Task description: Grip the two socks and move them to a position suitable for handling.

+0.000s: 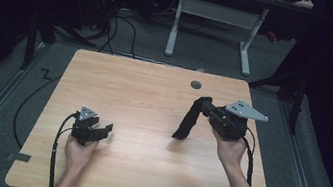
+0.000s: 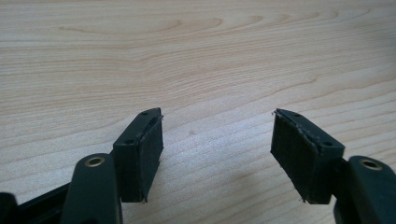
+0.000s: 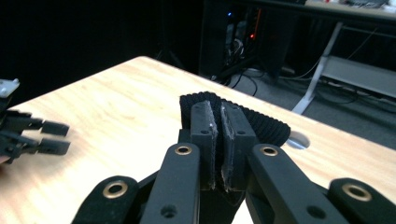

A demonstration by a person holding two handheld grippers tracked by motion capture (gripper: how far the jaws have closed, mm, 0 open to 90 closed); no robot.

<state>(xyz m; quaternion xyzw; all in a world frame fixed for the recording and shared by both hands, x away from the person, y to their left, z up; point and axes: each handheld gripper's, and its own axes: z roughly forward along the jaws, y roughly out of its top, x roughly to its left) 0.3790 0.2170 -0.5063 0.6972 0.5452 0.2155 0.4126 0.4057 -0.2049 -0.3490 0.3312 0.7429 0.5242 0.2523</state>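
Right gripper (image 1: 203, 104) clamped on black sock (image 1: 189, 120), toe hanging to wooden table (image 1: 144, 95); left gripper (image 1: 104, 130) empty, jaws spread wide

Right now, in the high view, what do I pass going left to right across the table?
Left hand-held gripper, open over bare wood → black knitted cloth, hanging with its lower end at the tabletop → right hand-held gripper, shut on the cloth's upper end. The table has a round hole near its far edge.
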